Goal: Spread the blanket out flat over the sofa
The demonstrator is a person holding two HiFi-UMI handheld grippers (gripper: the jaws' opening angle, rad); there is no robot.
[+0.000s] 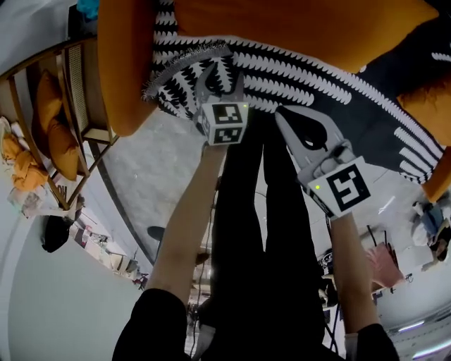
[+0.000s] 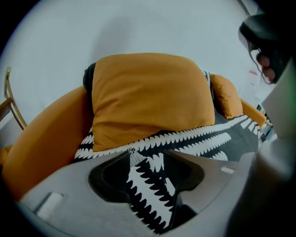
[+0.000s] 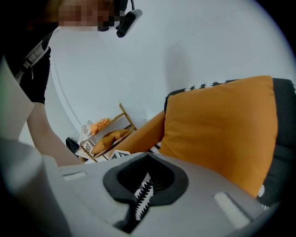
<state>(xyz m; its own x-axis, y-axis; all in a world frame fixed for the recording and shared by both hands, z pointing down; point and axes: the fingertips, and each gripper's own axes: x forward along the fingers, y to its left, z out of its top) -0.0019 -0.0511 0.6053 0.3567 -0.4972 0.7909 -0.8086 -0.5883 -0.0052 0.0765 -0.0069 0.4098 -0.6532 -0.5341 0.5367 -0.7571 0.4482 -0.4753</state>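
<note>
A black-and-white patterned blanket (image 1: 310,81) lies over the seat of an orange sofa (image 1: 123,63), under a big orange back cushion (image 1: 296,21). Its fringed left edge hangs at the seat front. My left gripper (image 1: 220,76) is at that edge, open, with a fold of the blanket (image 2: 145,178) lying loosely between its parted jaws (image 2: 148,155). My right gripper (image 1: 283,114) is just to the right, its tip at the blanket's front hem. Its jaws (image 3: 148,156) meet at the tips, and a strip of the blanket (image 3: 144,192) shows through the slot below them.
A wooden rack (image 1: 49,127) holding orange cushions stands left of the sofa, with a black bag (image 1: 55,233) on the floor near it. The person's black-trousered legs (image 1: 261,233) stand against the sofa front. A second orange cushion (image 2: 226,95) sits at the sofa's right.
</note>
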